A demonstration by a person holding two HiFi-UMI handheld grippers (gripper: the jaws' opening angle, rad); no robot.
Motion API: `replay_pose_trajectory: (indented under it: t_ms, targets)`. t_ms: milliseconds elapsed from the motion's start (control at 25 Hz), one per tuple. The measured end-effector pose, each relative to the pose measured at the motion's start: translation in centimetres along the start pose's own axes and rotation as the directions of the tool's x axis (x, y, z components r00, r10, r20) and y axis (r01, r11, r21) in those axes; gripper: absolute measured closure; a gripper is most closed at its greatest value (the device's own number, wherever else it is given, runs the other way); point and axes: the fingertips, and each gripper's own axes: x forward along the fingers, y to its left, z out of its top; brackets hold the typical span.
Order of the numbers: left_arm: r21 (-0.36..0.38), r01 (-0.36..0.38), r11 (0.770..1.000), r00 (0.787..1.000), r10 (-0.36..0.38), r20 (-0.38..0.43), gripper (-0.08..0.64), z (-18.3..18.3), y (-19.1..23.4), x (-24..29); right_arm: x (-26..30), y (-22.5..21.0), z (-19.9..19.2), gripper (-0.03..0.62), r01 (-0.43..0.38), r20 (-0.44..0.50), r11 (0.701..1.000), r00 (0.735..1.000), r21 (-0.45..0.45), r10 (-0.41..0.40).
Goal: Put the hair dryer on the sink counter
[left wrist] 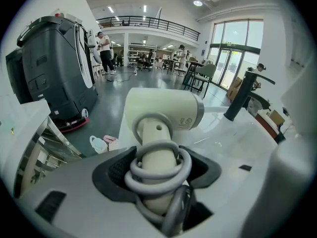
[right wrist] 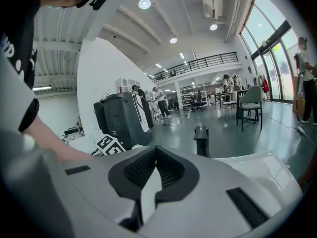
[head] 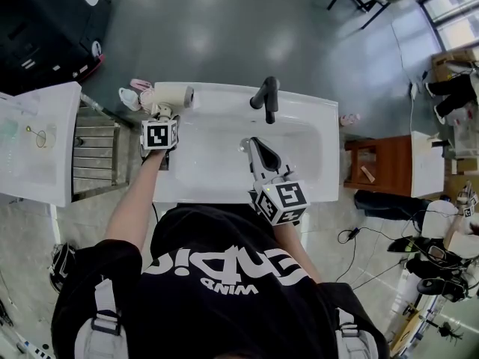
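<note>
1. Left hand-held gripper [left wrist: 157, 158] is clamped on the hair dryer [left wrist: 163, 110] by its handle, and the coiled cord [left wrist: 158, 176] hides the lower handle.
2. Just ahead of it, the dryer's head lies over the table [head: 322, 126] corner; contact underneath is hidden.
3. Right hand-held gripper [right wrist: 156, 150] has its jaws together, empty.

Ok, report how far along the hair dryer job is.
Done: the hair dryer is over the sink counter, far left. In hand: the left gripper clamps its cord-wrapped handle. Left: set it down and let go; whether it rests there is unclear. The right gripper is shut, empty.
</note>
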Motion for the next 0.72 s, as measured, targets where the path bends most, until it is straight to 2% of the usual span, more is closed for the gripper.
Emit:
replay_pose_trajectory:
  t_ms: [720]
  targets:
    - [0.039, -0.036, 0.999, 0.999, 0.038, -0.034, 0.278, -0.03, 0.03, 0.68, -0.38, 0.56, -0.28, 0.574, -0.012, -0.004, 1.0, 1.0, 0.008, 0.012]
